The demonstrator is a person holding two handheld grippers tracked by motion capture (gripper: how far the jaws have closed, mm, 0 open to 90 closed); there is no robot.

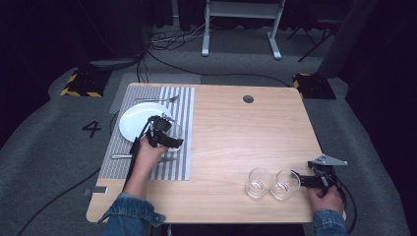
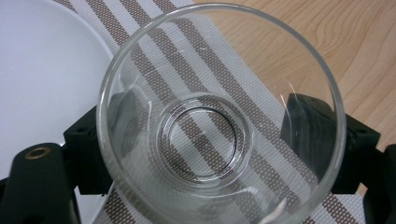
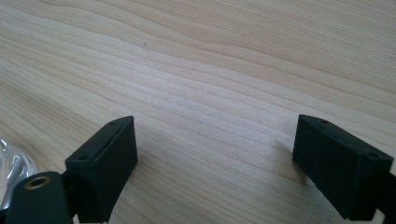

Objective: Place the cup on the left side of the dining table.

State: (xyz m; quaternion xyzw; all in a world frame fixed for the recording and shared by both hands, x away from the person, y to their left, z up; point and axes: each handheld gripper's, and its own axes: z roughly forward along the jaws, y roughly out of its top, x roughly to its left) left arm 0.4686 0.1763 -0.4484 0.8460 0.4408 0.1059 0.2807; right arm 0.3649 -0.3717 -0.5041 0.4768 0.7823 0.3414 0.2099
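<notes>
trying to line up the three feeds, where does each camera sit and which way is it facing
High view: above the person's side, looking forward and down on the table; forearms, left gripper, right gripper.
Left gripper view: rides that gripper, looking down into a glass on the striped placemat; black jaws flank it.
Right gripper view: looks along open jaws at bare wood.
Shared: the placemat glass, in the high and left gripper views.

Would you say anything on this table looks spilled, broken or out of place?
Nothing stands out. The glass between the left gripper jaws stands upright and empty on the striped placemat beside the white plate; two more glasses stand upright on the table.
</notes>
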